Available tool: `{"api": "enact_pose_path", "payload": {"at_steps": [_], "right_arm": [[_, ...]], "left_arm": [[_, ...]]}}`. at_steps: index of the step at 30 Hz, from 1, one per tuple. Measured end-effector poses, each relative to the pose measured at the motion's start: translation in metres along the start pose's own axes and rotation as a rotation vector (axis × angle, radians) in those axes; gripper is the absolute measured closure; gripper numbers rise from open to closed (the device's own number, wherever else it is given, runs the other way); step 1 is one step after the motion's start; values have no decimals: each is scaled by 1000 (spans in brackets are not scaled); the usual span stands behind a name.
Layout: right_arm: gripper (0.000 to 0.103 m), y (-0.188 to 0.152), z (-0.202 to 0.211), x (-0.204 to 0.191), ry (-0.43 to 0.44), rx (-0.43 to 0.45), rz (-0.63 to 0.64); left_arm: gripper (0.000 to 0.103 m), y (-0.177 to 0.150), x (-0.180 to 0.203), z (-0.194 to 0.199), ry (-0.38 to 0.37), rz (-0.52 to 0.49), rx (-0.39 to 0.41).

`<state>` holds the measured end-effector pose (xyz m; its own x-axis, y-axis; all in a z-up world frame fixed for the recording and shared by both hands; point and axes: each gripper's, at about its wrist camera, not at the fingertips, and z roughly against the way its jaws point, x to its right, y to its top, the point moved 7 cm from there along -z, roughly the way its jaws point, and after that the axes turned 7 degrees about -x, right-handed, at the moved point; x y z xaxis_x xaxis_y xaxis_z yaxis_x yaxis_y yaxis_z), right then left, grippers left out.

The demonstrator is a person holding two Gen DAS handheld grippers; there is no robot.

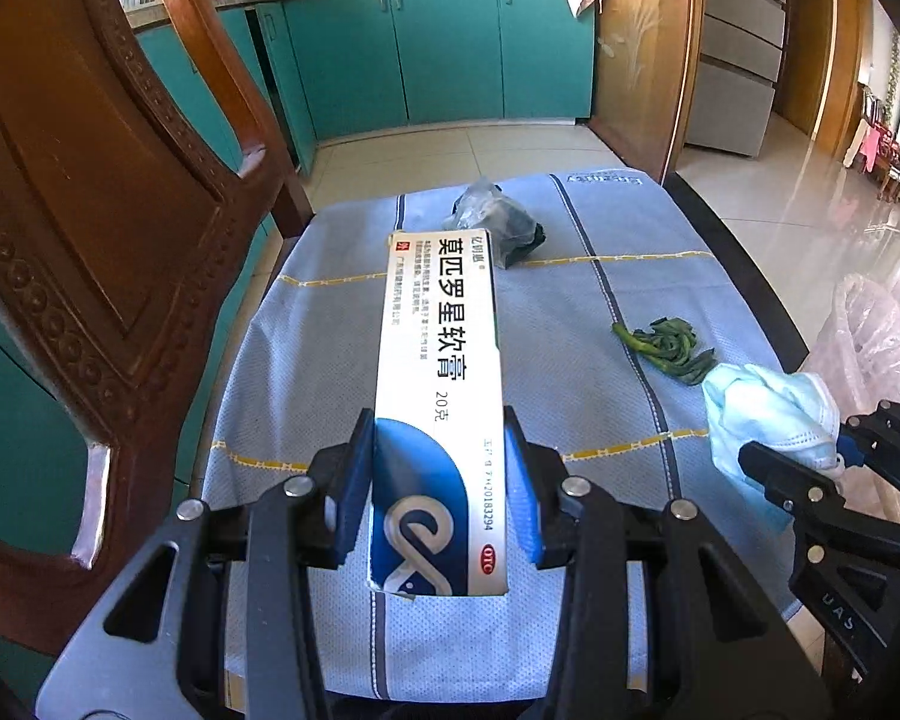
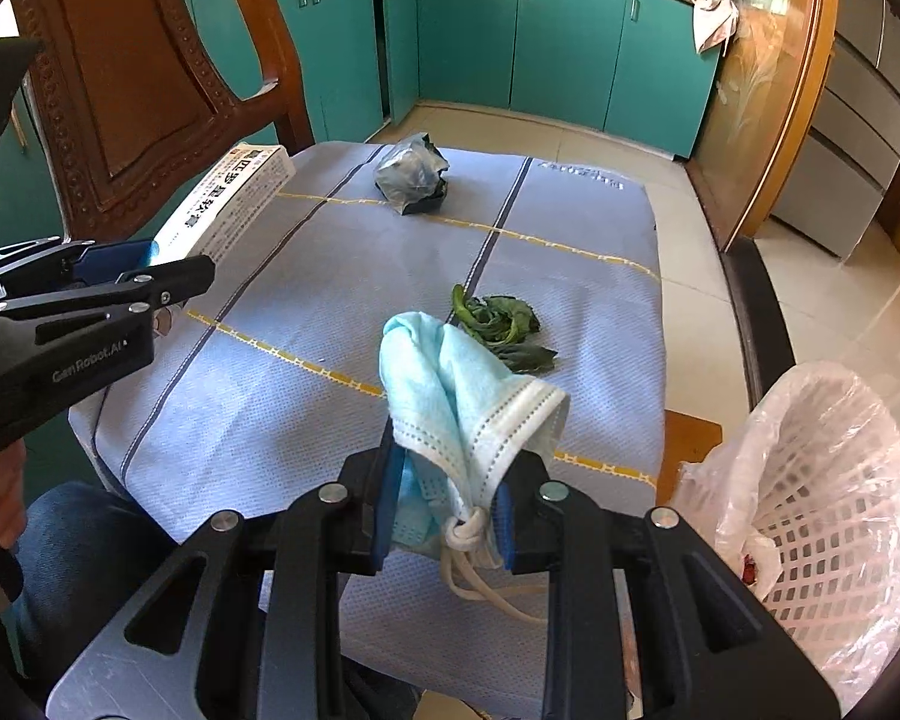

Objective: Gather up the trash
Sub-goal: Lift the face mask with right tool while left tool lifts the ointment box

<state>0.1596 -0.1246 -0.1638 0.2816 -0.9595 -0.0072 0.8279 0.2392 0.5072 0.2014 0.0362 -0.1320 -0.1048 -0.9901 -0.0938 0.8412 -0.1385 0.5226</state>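
Observation:
My left gripper (image 1: 439, 474) is shut on a long white and blue ointment box (image 1: 438, 372) and holds it above the blue tablecloth (image 1: 306, 360). My right gripper (image 2: 447, 507) is shut on a crumpled light blue face mask (image 2: 456, 390), held above the cloth. The box also shows in the right wrist view (image 2: 228, 204), and the mask in the left wrist view (image 1: 768, 414). Wilted green leaves (image 2: 501, 330) and a crumpled grey plastic bag (image 2: 414, 174) lie on the cloth.
A white mesh bin lined with a clear plastic bag (image 2: 822, 480) stands on the floor right of the table. A carved wooden chair (image 1: 90, 240) stands at the table's left. Teal cabinets (image 2: 510, 30) line the far wall.

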Motion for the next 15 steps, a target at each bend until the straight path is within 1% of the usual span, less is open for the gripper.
{"api": "enact_pose_path", "payload": {"at_steps": [15], "right_arm": [[76, 0, -1, -3, -14, -3, 10]], "left_arm": [[62, -3, 0, -2, -3, -5, -4]]}}
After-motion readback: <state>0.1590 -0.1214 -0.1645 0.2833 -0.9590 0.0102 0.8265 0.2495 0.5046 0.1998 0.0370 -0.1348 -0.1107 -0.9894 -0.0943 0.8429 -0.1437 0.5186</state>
